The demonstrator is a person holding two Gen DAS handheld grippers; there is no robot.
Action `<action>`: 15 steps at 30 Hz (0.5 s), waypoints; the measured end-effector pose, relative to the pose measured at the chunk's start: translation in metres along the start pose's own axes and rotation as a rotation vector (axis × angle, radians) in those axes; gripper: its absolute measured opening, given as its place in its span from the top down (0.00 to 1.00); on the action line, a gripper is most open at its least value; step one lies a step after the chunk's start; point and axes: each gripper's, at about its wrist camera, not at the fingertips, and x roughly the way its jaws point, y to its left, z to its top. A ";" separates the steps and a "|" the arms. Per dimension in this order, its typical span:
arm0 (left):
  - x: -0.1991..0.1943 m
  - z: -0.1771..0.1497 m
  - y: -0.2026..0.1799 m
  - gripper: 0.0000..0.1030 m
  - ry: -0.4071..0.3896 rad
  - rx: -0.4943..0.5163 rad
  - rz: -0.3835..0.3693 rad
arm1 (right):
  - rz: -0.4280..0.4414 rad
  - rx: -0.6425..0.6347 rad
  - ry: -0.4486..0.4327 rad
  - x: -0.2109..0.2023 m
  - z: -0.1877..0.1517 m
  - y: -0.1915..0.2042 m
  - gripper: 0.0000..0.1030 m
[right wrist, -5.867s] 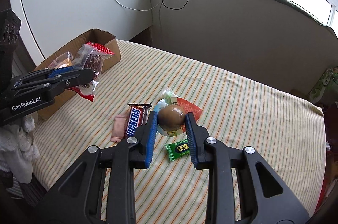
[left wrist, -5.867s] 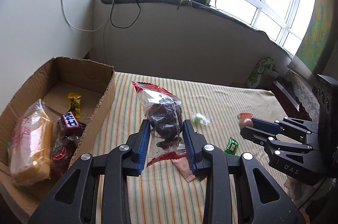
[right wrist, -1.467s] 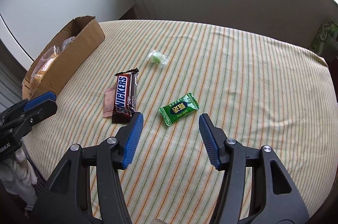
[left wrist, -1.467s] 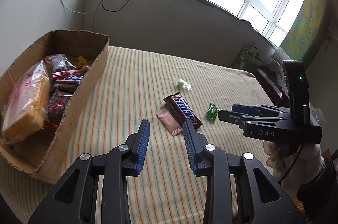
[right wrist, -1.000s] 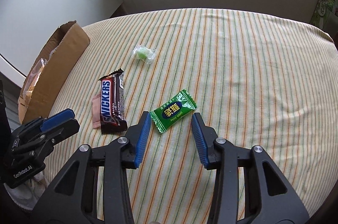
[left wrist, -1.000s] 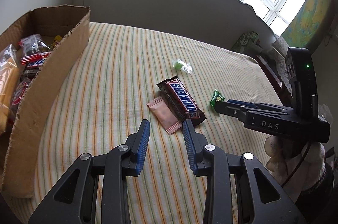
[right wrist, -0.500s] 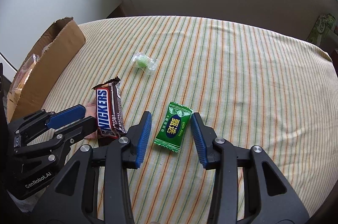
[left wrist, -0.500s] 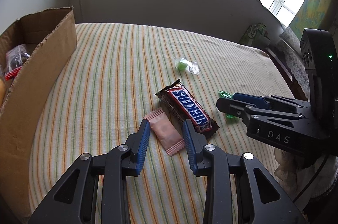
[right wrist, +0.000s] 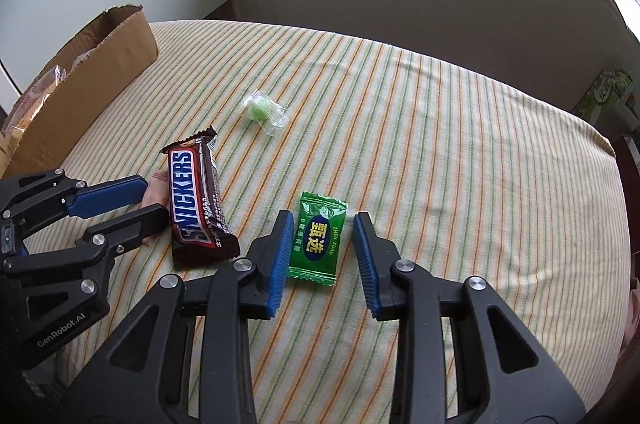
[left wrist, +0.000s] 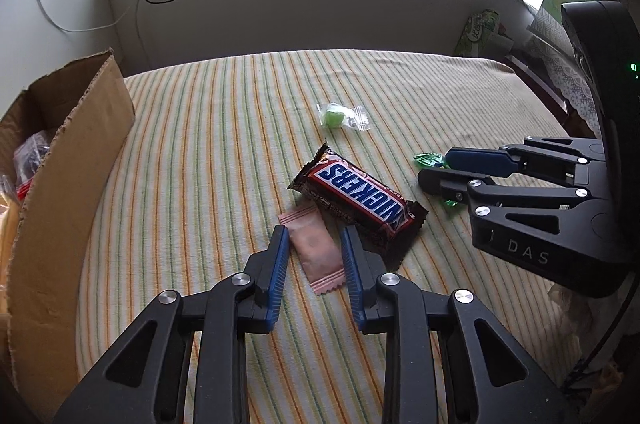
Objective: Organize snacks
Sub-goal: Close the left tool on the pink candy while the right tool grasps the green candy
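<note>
Now both tools are closing, left tool (left wrist: 314,240) astride the pink sachet (left wrist: 316,251), right tool (right wrist: 322,228) astride the green candy (right wrist: 318,238).

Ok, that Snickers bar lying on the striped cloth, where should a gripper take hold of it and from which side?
Probably across the middle of the Snickers bar, one finger on each long edge, coming down from above. It lies flat on the striped cloth, long and narrow, so its short width fits between the fingers. The pink sachet touches one long edge, so that finger needs care.
</note>
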 end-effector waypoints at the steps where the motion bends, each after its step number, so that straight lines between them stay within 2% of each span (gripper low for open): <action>1: 0.000 0.001 0.001 0.79 0.001 -0.002 -0.002 | 0.002 0.000 -0.001 0.000 -0.001 -0.001 0.70; 5: 0.000 0.001 0.000 0.81 0.004 -0.009 -0.003 | 0.002 0.001 -0.002 -0.001 -0.002 -0.002 0.70; 8: -0.001 0.002 0.002 0.81 0.010 -0.044 -0.036 | -0.001 -0.004 -0.008 -0.001 -0.003 -0.001 0.70; 11: 0.001 0.002 -0.005 0.81 0.001 -0.025 -0.012 | -0.004 -0.007 -0.014 -0.002 -0.005 -0.001 0.70; 13: 0.002 0.001 -0.009 0.81 -0.009 -0.005 0.008 | -0.006 -0.006 -0.019 -0.003 -0.006 -0.001 0.76; 15: 0.001 0.000 -0.010 0.82 -0.013 0.002 0.014 | 0.002 0.003 -0.022 -0.004 -0.008 -0.004 0.77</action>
